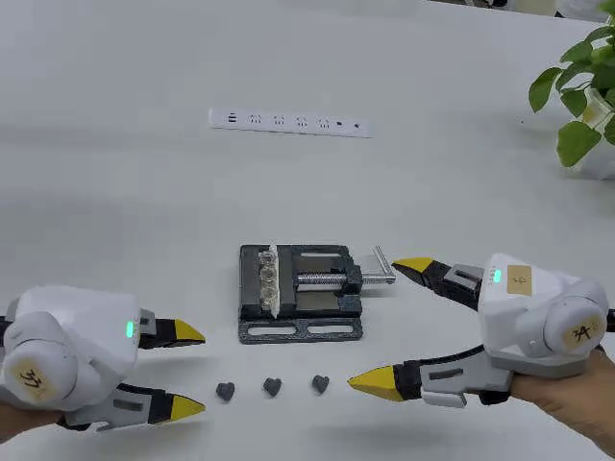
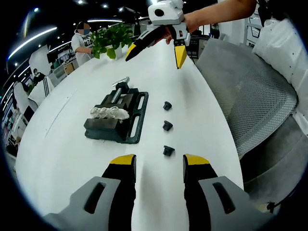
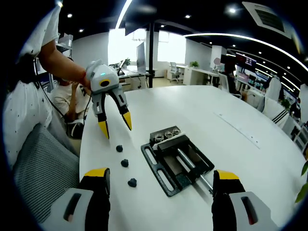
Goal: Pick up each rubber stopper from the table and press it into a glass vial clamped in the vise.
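Nothing is lifted yet, so I take this for the very first pick. Both grippers are spread and empty: the left gripper [image 1: 187, 371] at eight o'clock of the vise [image 1: 351, 281], the right gripper [image 1: 392, 323] splayed wider at four o'clock. Three small dark rubber stoppers [image 1: 273, 386] lie in a row on the table [image 1: 144, 211] at six o'clock, near the vise. Three clear glass vials [image 1: 268, 280] sit clamped side by side, unplugged. Next, I'd guess, the left gripper lowers over the nearest stopper and pinches it squarely.

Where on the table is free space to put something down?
Free: the wide bare table between the power strip and the vise. Crowded: the near edge, three stoppers between left gripper and right gripper.
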A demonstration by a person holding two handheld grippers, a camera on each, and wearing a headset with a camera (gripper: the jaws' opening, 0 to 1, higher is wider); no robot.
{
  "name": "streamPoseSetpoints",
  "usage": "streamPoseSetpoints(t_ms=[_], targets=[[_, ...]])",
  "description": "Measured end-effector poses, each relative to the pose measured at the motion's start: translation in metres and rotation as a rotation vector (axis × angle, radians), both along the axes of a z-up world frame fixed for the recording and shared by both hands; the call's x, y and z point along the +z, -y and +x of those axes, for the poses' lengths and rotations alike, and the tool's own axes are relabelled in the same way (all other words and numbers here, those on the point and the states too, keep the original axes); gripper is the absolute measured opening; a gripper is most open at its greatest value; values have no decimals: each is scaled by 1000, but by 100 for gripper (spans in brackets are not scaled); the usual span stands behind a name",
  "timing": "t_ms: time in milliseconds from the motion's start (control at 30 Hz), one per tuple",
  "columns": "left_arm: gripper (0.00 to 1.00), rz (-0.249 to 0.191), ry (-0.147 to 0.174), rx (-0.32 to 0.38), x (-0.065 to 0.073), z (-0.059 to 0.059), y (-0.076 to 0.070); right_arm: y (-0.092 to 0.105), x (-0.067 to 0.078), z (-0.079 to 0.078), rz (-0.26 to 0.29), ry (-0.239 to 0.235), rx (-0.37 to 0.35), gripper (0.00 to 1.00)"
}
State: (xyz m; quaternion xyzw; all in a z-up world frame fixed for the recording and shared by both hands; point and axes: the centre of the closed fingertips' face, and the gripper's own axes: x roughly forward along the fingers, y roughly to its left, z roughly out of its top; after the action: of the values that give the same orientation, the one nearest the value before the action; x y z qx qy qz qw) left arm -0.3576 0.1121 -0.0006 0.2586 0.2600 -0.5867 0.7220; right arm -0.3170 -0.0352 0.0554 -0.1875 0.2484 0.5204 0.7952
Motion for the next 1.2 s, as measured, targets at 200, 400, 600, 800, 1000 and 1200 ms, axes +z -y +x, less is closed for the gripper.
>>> streamPoseSetpoints(t_ms=[200, 400, 600, 800, 1000, 1200], targets=[[24, 26, 1, -45, -7, -4, 6, 1, -1, 0, 5, 0, -3, 86], [17, 52, -7, -92, -15, -8, 13, 2, -1, -1, 3, -3, -5, 86], [14, 77, -6, -136, -22, -10, 17, 4, -3, -2, 2, -8, -10, 85], [10, 94, -9, -160, -27, -12, 19, 5, -4, -4, 3, -14, -15, 85], [8, 97, -10, -169, -28, -12, 20, 6, -5, -4, 3, -16, -21, 84], [6, 98, -16, -171, -29, -12, 20, 6, -6, -5, 2, -20, -22, 84]])
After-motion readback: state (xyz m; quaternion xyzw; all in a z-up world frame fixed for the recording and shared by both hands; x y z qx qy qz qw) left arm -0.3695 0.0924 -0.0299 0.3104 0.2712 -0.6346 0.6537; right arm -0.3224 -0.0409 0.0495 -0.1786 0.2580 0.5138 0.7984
